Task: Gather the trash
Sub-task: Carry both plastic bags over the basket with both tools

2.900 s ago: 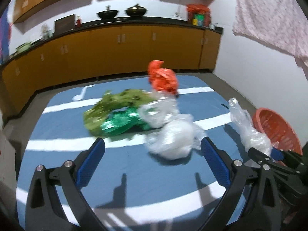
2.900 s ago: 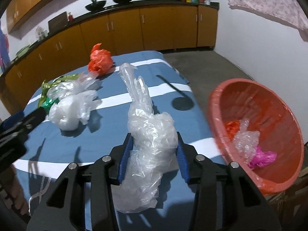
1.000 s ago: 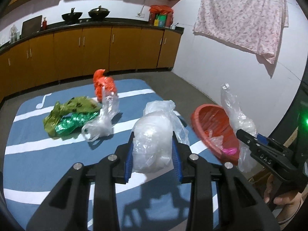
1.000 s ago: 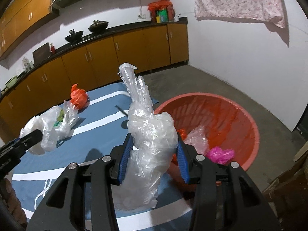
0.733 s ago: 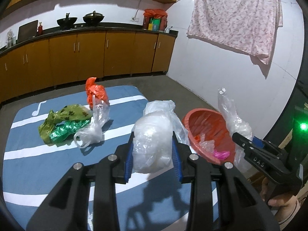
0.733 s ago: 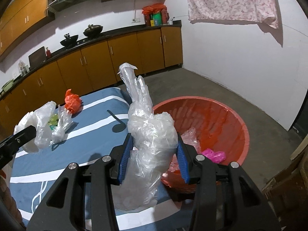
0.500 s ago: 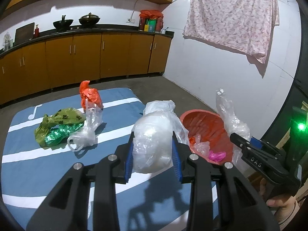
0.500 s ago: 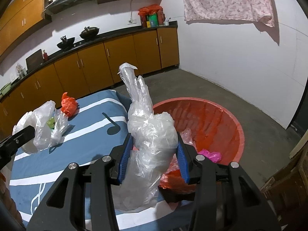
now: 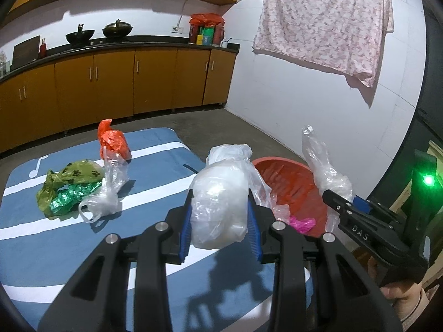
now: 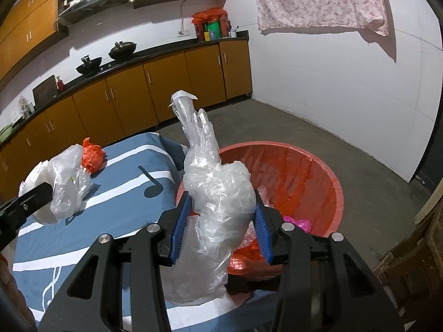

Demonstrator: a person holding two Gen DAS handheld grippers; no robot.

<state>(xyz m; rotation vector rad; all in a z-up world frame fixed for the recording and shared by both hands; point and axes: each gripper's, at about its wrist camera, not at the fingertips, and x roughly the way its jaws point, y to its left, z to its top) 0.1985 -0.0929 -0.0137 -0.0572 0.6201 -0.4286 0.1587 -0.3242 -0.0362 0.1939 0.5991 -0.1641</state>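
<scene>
left wrist view: left gripper [image 9: 220,215] part closed, blue pads clamped on a rounded clear plastic bag of white stuff [image 9: 218,204], held above the blue white-striped mat [image 9: 155,171]. round red plastic basin [image 9: 293,185] just beyond, off the mat's edge. crumpled orange bag [image 9: 112,142], green bags [image 9: 69,185] and a loose clear bag [image 9: 106,193] lying on the mat.

right wrist view: right gripper [image 10: 220,221] part closed, gripping a tall crumpled clear plastic bag [image 10: 213,191] at the basin's near rim. pink scrap [image 10: 299,224] inside.
</scene>
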